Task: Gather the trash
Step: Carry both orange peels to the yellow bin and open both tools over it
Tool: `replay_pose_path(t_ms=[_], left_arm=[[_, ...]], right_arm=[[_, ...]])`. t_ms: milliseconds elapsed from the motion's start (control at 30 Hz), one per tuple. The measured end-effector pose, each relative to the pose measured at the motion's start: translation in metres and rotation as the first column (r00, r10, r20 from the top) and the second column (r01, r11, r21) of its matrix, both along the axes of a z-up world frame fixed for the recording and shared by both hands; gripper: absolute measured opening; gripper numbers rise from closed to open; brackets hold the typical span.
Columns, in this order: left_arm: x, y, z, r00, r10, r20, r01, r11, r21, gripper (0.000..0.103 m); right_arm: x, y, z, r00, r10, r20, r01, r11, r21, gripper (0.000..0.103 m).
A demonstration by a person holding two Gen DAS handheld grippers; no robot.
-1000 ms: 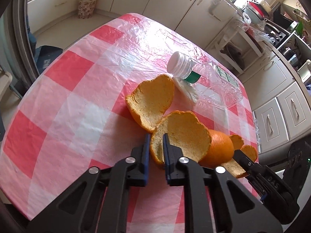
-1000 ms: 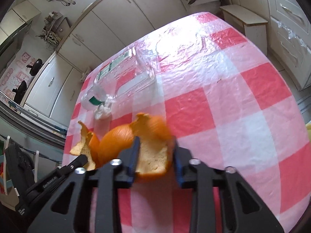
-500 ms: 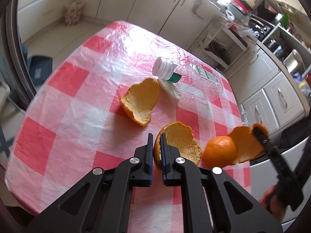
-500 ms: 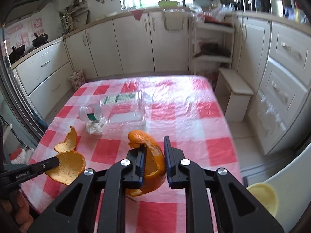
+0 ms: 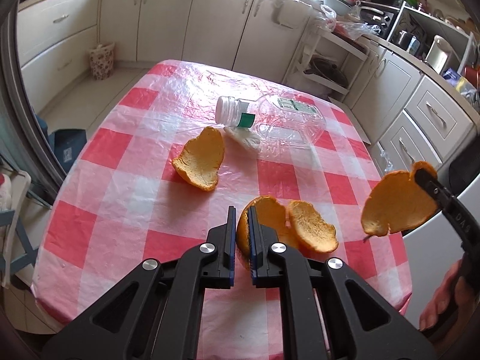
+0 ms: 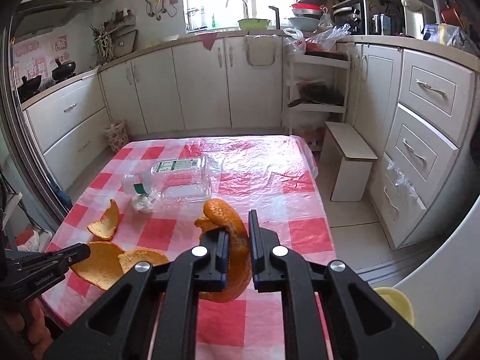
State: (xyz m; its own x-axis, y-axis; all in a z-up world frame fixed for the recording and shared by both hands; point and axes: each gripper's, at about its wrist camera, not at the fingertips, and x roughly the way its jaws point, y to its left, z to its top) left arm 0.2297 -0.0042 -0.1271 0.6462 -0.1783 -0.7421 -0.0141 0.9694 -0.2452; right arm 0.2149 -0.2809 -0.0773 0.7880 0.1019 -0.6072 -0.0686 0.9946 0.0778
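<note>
left wrist view: the left gripper has its jaws pinching the rim of an orange peel, with only a thin edge between the pads. A second lobe of peel hangs just right of the jaws, touching the first; can't tell if they're joined.

risk, left: that grip looks shallow to me. If the lobe is only loosely attached, a quick swing could tear it off or tip the peel out of the pads onto the table.

still to collect: loose peel ahead and left of the jaws, then the clear bottle lying on its side further out, with a crumpled tissue against its neck.

only this view shows: the inside face of the peel held by the other gripper, off to the right and clear of the table, plus a bit of the person's hand.

right wrist view: the right gripper has its jaws closing on a curled strip of peel, which stands on edge between the pads and sticks out above and below them.

risk, right: a curved, floppy strip could twist and slide out sideways, I'd guess.

only this view shows: the bottle's label side, and a yellow rim low to the right of the jaws, maybe a bin, can't tell.
</note>
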Motion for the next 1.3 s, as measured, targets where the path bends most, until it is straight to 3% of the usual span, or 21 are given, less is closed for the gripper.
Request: replay_pose_path(t_ms=[133, 500, 967, 1300], left_arm=[[-0.010, -0.008, 0.011, 0.999, -0.014, 0.049, 0.011, 0.998, 0.061, 0.007], [-0.023, -0.023, 0.033, 0.990, -0.051, 0.128, 0.038, 0.994, 0.100, 0.007], [-0.034, -0.015, 0.054, 0.974, -0.021, 0.227, 0.012, 0.999, 0.040, 0.007], [-0.040, -0.054, 0.056, 0.970, -0.130, 0.204, 0.134, 0.991, -0.005, 0.007]], right_arm=[[-0.007, -0.009, -0.003, 1.000, 0.001, -0.015, -0.001, 0.999, 0.032, 0.012], [-0.019, -0.031, -0.006, 0.999, -0.026, -0.036, 0.028, 0.999, 0.046, 0.012], [-0.026, -0.041, -0.008, 0.998, -0.028, -0.051, 0.031, 0.999, 0.043, 0.012], [-0.038, -0.090, -0.007, 0.990, -0.137, -0.043, 0.138, 0.990, 0.027, 0.012]])
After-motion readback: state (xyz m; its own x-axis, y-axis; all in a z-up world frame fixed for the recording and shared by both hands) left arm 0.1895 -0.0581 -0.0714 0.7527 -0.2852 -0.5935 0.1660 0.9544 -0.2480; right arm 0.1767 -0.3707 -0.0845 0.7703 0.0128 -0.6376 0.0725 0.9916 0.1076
